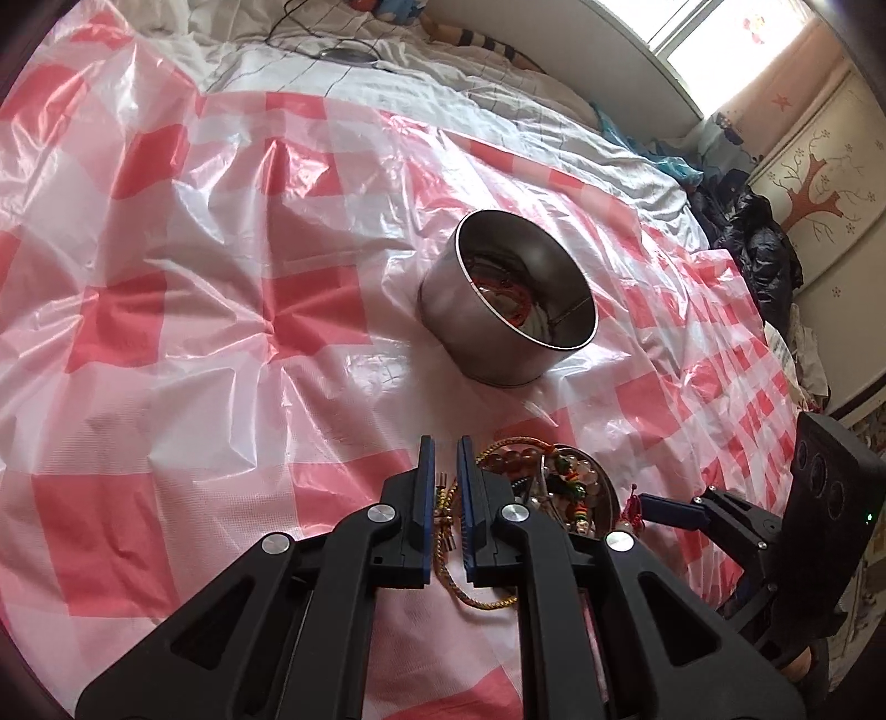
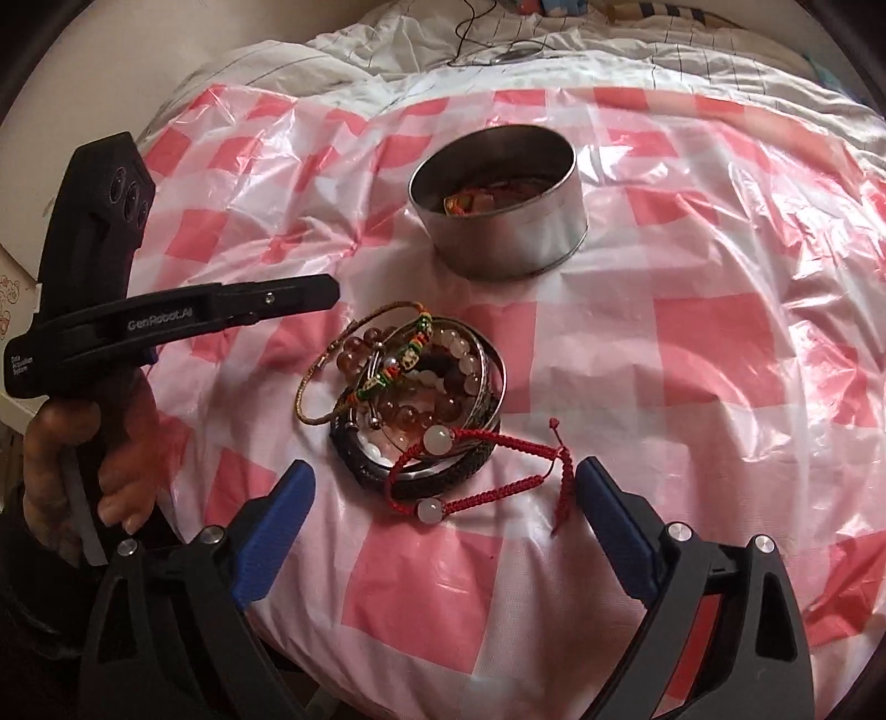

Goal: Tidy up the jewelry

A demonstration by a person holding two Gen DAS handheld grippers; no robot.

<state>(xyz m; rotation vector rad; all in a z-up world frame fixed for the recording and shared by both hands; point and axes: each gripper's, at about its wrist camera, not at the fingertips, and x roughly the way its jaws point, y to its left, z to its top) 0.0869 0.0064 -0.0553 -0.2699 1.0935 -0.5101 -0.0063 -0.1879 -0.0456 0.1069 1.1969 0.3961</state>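
A round metal tin (image 1: 506,302) stands open on the red-and-white checked plastic sheet, with some jewelry inside; it also shows in the right wrist view (image 2: 501,205). A pile of bracelets (image 2: 410,387) lies in front of it: bead bracelets, bangles, a gold cord bracelet (image 2: 313,387) and a red braided cord bracelet (image 2: 487,471). My left gripper (image 1: 444,451) hangs just above the pile's left side, its jaws nearly closed with a narrow gap and nothing between them. My right gripper (image 2: 443,498) is wide open, low, with the red cord bracelet between its fingers.
The plastic sheet (image 1: 166,304) covers a soft bed with rumpled white bedding (image 2: 387,50) behind. A cable and a small round device (image 1: 346,55) lie at the back. Dark clothes (image 1: 753,243) and a cabinet stand at the right.
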